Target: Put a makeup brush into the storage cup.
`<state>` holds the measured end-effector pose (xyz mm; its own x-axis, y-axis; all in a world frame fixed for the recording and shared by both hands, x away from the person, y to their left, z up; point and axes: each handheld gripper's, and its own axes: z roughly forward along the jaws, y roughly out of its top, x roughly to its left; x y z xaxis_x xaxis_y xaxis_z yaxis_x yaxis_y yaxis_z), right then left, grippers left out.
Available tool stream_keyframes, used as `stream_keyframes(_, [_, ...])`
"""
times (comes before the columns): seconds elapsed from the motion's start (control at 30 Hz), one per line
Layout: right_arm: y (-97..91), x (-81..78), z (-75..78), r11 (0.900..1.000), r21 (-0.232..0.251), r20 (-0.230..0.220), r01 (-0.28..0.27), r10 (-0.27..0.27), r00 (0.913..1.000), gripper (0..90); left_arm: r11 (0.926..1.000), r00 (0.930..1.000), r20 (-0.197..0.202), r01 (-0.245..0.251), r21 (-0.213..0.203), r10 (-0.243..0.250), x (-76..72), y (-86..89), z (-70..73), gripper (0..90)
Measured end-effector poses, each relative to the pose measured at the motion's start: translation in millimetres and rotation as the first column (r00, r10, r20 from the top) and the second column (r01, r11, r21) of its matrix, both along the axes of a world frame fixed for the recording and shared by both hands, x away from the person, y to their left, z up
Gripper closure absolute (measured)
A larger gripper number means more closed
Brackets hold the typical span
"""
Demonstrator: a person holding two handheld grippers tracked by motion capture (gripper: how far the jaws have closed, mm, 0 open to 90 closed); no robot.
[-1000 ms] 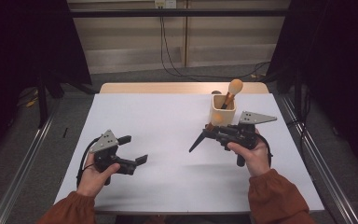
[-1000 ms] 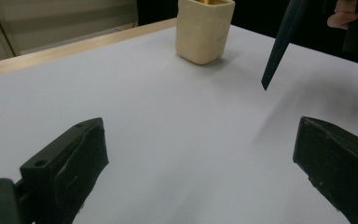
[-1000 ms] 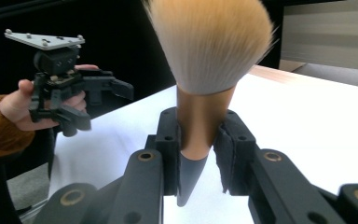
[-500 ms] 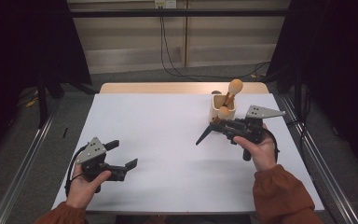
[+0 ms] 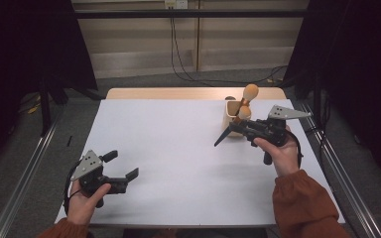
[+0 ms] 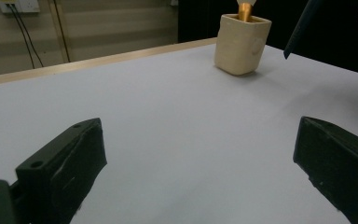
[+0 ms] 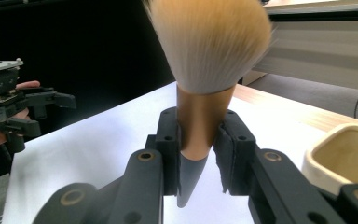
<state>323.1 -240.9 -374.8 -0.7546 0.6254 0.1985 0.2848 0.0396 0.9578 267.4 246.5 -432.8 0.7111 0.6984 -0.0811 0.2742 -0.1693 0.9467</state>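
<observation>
My right gripper (image 5: 238, 125) is shut on a makeup brush (image 5: 223, 136) just in front of a cream cup (image 5: 230, 115) at the table's right rear. In the right gripper view the pads (image 7: 168, 140) pinch the gold ferrule; the brush's (image 7: 209, 46) tan bristles point up and the dark handle tapers down. A second brush (image 5: 250, 92) stands in the cup. My left gripper (image 5: 114, 171) hovers open over the white table (image 5: 178, 148) near its front left corner. In the left gripper view, nothing lies between the left gripper's (image 6: 200, 163) jaws, and the cup (image 6: 241, 44) is far ahead.
A wooden strip (image 5: 178, 93) borders the table's far edge. Metal rails (image 5: 25, 188) run along the floor on both sides, and cables (image 5: 178, 64) hang at the back wall. The held brush's dark handle (image 6: 300, 25) shows beside the cup.
The left hand has drawn back toward the front left corner of the table. The right hand has lifted slightly and shifted right toward the cup, still holding the brush.
</observation>
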Motion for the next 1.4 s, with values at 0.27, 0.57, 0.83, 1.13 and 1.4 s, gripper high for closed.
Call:
stream_keyframes(0.27, [-8.0, 4.7, 6.1, 0.9996, -0.005, 0.003, 0.028, -0.028, 0.9996, 72.7, 0.9997, 1.0, -0.003, -0.006, -0.024, 0.006, 0.9, 1.5, -2.0, 1.7])
stream_keyframes(0.57, [-17.7, 10.7, 18.5, 0.998, -0.019, 0.019, 0.06, -0.059, 0.998, 72.7, 0.9997, 0.9999, -0.003, -0.01, -0.021, 0.009, -0.4, 2.2, -3.3, 1.7])
stream_keyframes(0.83, [-28.1, 16.7, 32.2, 0.9949, -0.027, 0.039, 0.097, -0.096, 0.9946, 72.7, 0.9998, 1.0, -0.006, -0.008, -0.02, 0.008, -1.5, 2.0, -3.3, 1.8])
stream_keyframes(1.13, [-38.8, 26.4, 39.9, 0.989, -0.033, 0.045, 0.144, -0.143, 0.9887, 72.8, 0.9999, 1.0, -0.006, -0.004, -0.014, 0.004, -3.3, 2.9, -3.5, 1.9])
stream_keyframes(1.4, [-44.3, 32.6, 43.7, 0.9847, -0.025, 0.052, 0.172, -0.171, 0.9839, 72.7, 0.9999, 1.0, -0.004, -0.008, -0.012, 0.008, -4.8, 3.4, -3.5, 1.9])
